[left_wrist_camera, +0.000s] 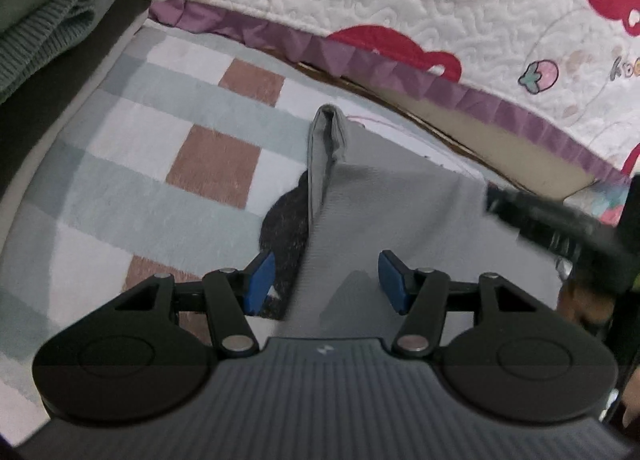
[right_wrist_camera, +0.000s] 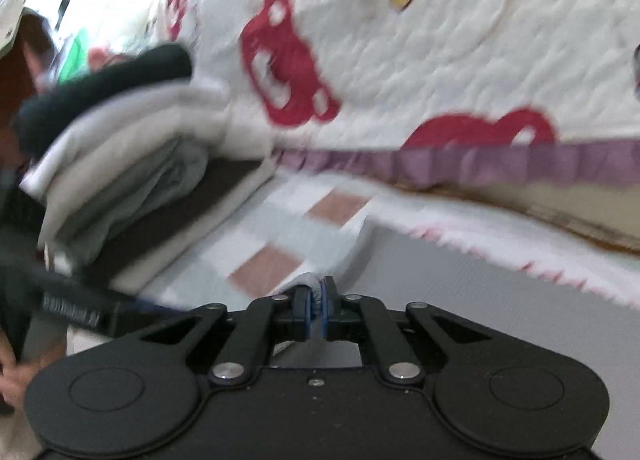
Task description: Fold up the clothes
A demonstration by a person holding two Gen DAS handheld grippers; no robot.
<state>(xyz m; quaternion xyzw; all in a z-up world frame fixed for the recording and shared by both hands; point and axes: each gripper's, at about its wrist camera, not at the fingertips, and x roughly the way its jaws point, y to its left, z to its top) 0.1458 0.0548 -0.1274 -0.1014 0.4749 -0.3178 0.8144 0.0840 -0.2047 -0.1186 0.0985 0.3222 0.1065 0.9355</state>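
A grey garment [left_wrist_camera: 384,211] lies on the checked rug, with one edge lifted into a raised fold [left_wrist_camera: 326,143]. My left gripper [left_wrist_camera: 326,282] is open just above the garment, blue pads on either side of the raised fold, touching nothing. My right gripper [right_wrist_camera: 314,300] is shut on a bunched edge of the grey garment [right_wrist_camera: 460,280], which spreads out to the right in the right wrist view. The right gripper also shows blurred at the right edge of the left wrist view [left_wrist_camera: 560,227].
A checked rug [left_wrist_camera: 152,163] covers the floor. A stack of folded clothes [right_wrist_camera: 120,163] sits on a dark low surface at the left; it also shows in the left wrist view [left_wrist_camera: 48,11]. A white quilt with red prints and purple trim [left_wrist_camera: 440,11] hangs behind.
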